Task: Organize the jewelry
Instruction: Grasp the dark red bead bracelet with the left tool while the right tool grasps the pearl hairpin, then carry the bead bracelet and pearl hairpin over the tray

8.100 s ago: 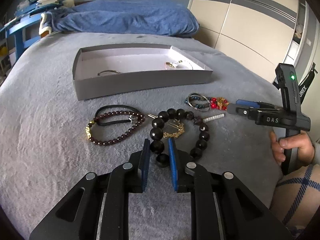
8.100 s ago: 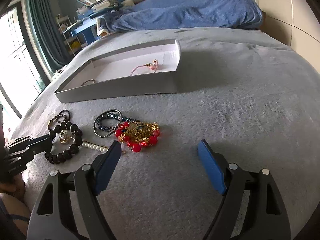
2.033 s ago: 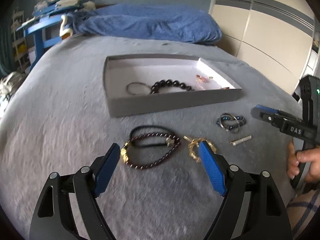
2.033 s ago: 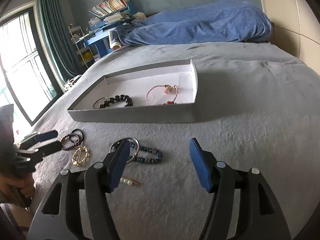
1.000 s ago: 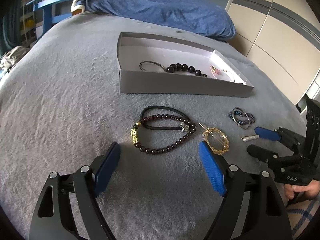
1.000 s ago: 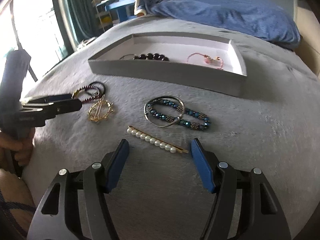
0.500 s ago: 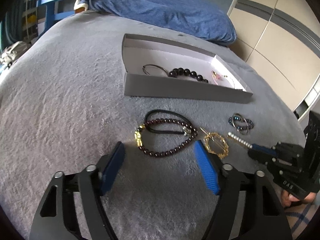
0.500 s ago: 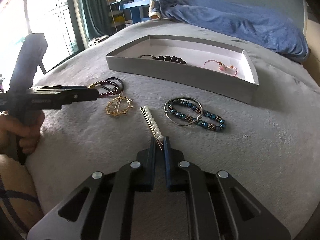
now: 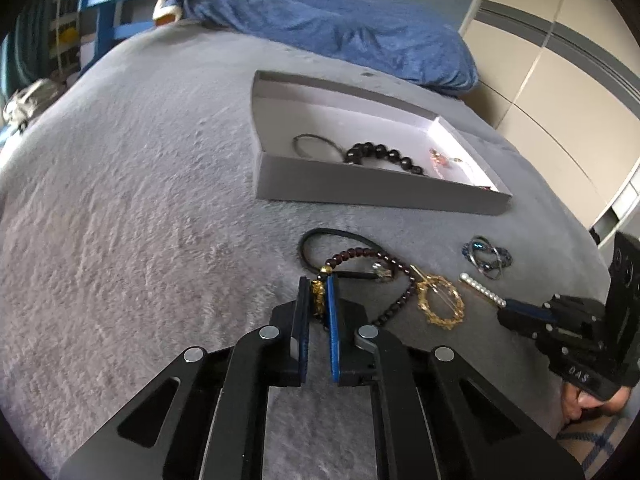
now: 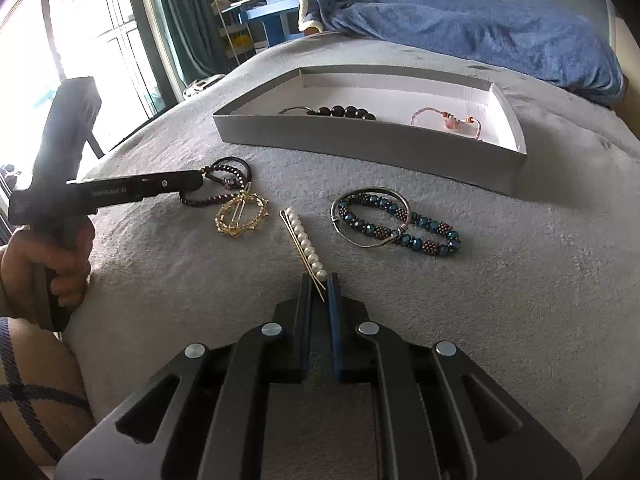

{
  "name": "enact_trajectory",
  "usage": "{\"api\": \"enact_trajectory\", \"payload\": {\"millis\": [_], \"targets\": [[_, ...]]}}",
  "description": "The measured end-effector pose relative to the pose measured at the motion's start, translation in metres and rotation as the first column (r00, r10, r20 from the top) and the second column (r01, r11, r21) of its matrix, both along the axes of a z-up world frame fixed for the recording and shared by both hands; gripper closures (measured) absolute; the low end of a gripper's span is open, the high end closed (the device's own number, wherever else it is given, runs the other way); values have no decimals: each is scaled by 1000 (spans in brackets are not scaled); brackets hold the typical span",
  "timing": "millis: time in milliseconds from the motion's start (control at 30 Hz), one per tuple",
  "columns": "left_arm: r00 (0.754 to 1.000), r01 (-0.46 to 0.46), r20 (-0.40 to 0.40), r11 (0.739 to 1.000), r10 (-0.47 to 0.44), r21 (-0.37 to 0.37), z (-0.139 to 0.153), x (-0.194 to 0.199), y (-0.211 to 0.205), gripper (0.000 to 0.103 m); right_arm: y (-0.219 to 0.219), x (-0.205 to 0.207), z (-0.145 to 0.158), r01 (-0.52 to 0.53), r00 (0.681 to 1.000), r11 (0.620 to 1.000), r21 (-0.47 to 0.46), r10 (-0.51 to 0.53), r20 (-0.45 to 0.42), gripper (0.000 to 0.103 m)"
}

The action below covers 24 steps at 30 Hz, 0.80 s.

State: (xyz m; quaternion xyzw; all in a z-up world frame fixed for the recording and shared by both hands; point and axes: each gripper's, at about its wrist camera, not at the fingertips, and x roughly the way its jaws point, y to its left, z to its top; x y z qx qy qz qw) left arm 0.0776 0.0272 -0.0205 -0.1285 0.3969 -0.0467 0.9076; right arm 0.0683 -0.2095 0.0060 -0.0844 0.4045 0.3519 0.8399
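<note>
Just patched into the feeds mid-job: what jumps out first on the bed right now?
Both grippers are clamped on jewelry at once: the left gripper pinches the gold charm of the dark red bead bracelet, and the right gripper grips the near end of the pearl hairpin. Behind them the grey tray already holds a black bead bracelet and a pink cord bracelet; a gold hair clip and blue bead bracelet lie loose.

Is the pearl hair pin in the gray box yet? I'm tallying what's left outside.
Not yet. The pearl hair pin lies on the bedspread in front of the gray box, its near end pinched in the right claw.
</note>
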Motion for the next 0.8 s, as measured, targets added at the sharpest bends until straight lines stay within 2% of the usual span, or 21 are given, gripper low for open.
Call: {"api": "enact_trajectory", "payload": {"millis": [133, 267, 467, 800], "targets": [[999, 25, 48, 999, -26, 35, 10, -9, -10, 95, -5, -7, 6, -9, 999, 999, 45, 7, 35, 96], [995, 35, 93, 999, -37, 20, 22, -15, -11, 95, -7, -10, 9, -7, 999, 998, 58, 4, 48, 97], [984, 66, 163, 996, -76, 66, 50, -19, -24, 95, -14, -12, 14, 7, 998, 995, 97, -14, 68, 99], [974, 84, 204, 993, -99, 83, 75, -16, -34, 95, -22, -19, 26, 34, 993, 992, 124, -48, 110, 100]]}}
